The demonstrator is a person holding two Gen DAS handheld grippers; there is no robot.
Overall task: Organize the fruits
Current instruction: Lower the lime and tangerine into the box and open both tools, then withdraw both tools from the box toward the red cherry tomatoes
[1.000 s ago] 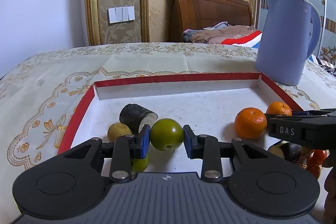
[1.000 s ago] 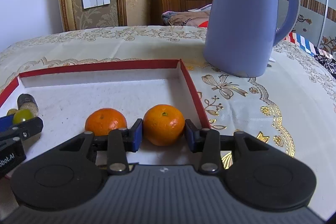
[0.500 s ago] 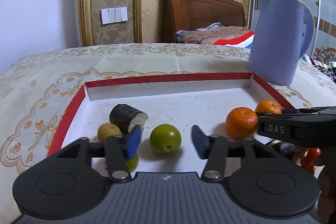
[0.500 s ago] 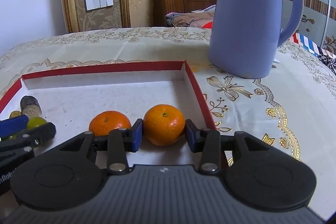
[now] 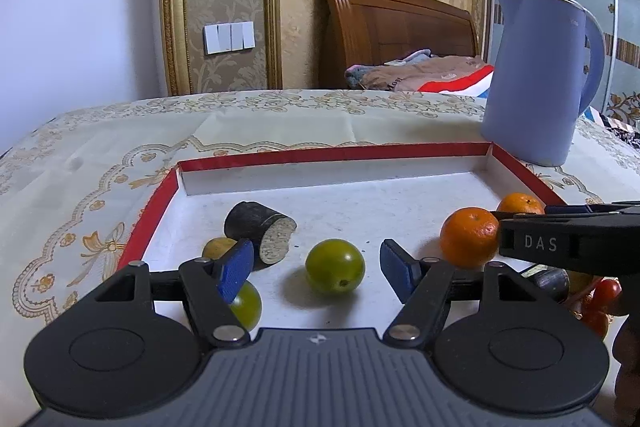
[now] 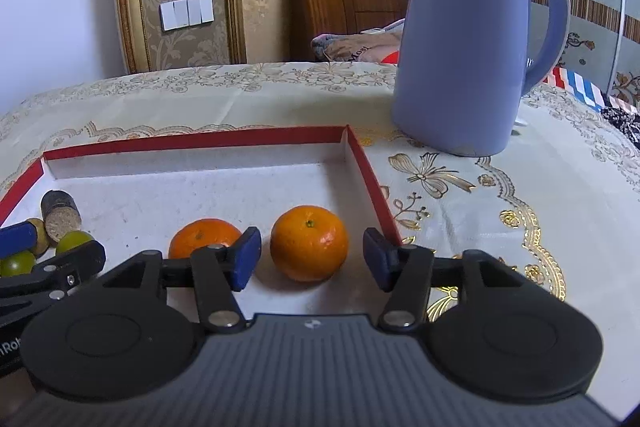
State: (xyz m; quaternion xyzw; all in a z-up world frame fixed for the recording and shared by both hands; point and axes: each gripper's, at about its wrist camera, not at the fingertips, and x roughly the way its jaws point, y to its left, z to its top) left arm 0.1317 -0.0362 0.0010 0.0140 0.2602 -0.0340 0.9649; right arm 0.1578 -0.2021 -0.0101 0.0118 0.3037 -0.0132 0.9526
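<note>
Both sets of fingers have just been opening, left gripper (image 5: 316,267) around the green fruit (image 5: 334,265), right gripper (image 6: 312,259) around the mandarin (image 6: 309,243) near the tray's (image 6: 192,141) right wall, nothing gripped — best withdraw straight, without nudging either.

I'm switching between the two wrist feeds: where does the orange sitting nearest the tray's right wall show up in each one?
Left wrist view: the orange sits far right, partly hidden behind the right gripper.
Right wrist view: the same orange lies centre frame, between the right gripper's open jaws, untouched.
Shared landmark: the blue kettle, standing on the tablecloth beyond the tray's right far corner.
</note>
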